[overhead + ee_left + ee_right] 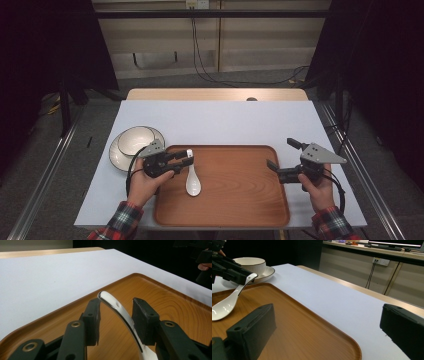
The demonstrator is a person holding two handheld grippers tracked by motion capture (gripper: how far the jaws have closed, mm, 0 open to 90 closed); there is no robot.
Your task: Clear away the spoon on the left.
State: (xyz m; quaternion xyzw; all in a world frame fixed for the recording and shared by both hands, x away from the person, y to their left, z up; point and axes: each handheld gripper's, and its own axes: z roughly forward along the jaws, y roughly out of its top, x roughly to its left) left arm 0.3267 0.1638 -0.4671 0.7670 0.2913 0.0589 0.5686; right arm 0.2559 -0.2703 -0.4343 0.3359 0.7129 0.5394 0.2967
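The white ceramic spoon (192,178) is seen lying on the wooden tray (235,200), near its left end, bowl resting on the tray floor and toward the person, handle arched up and away toward the far rim. Its long axis is set roughly across the line of the left gripper (187,159), which is reached in from the left. The handle tip is found between the fingers (92,315), which are parted: one pad is just beside or barely touching the handle, the other is clearly apart, so the spoon is judged released rather than clamped. The right gripper (280,157) is held spread wide and empty at the tray's right edge, well apart. Bare tray is left to the right; a bowl (135,140) on a plate (116,156) stands on the white counter (225,120) just left of the tray.
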